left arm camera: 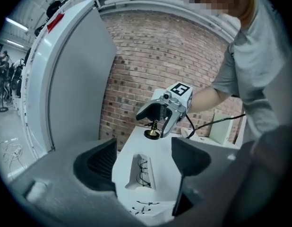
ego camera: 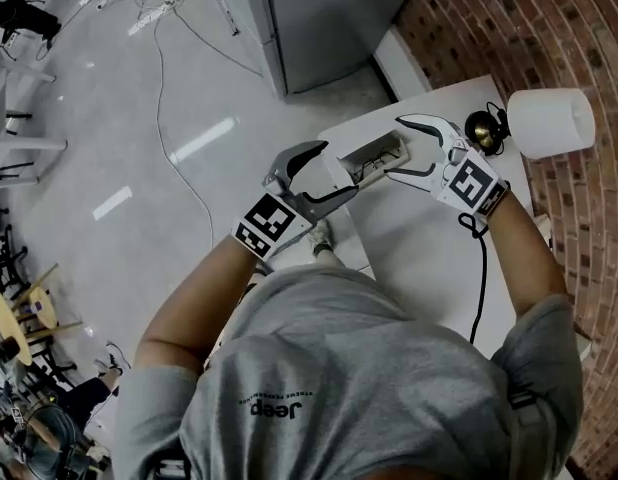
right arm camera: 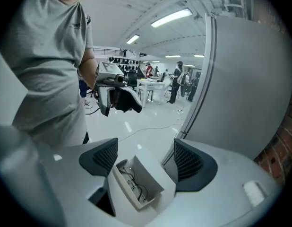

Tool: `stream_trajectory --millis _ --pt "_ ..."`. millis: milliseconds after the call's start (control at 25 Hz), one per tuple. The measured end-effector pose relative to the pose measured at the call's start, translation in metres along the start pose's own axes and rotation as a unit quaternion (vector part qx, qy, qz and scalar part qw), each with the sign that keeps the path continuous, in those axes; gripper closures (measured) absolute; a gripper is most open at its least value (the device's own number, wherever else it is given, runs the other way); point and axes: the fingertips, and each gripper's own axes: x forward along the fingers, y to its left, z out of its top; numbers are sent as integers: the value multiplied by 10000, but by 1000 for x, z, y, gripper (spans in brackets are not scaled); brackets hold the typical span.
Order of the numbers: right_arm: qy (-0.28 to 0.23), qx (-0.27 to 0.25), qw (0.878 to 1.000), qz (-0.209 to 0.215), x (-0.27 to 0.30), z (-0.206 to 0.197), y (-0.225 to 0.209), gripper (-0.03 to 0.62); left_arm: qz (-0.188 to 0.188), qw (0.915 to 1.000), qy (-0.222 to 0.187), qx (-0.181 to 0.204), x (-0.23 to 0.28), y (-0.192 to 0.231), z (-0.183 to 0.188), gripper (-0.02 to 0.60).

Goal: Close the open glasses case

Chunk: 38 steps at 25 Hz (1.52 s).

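A white glasses case (ego camera: pixel 374 156) lies open on the white table (ego camera: pixel 419 238), with thin-framed glasses inside. My left gripper (ego camera: pixel 334 175) is at the case's left end and my right gripper (ego camera: pixel 404 148) at its right end, facing each other. In the left gripper view the case (left arm camera: pixel 141 171) lies between and just beyond the dark pads of the left gripper (left arm camera: pixel 142 162), which stands open. In the right gripper view the case (right arm camera: pixel 136 181), lid tilted up, sits between the wide-apart pads of the right gripper (right arm camera: pixel 141 160). Neither gripper's pads press on it.
A white roll (ego camera: pixel 549 120) and a small brass, bell-like object (ego camera: pixel 481 128) stand at the table's far right, near the brick wall (ego camera: pixel 569 28). A black cable (ego camera: pixel 479 268) runs along the table. A grey cabinet (ego camera: pixel 329 18) stands beyond the table's end.
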Motion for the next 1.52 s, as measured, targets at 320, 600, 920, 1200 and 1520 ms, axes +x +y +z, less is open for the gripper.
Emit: stream_trajectory --millis 320,600,920,1200,1520 --pt "578 -615 9938 730 32 -74 10 177 112 9983 566 -7 65 -6 -63 156" --pt "874 -1069 9850 1037 58 -118 7 146 474 9926 1078 293 97 8 -104 137" --pt "1044 -1362 9785 1141 79 -149 3 129 661 9845 1458 718 114 13 -133 124" --pt "1079 -1371 9762 1288 88 -164 4 129 615 9796 1763 750 127 18 -161 118" --pt "965 -1334 9758 1437 87 -164 9 169 333 9818 1754 645 127 12 -161 172"
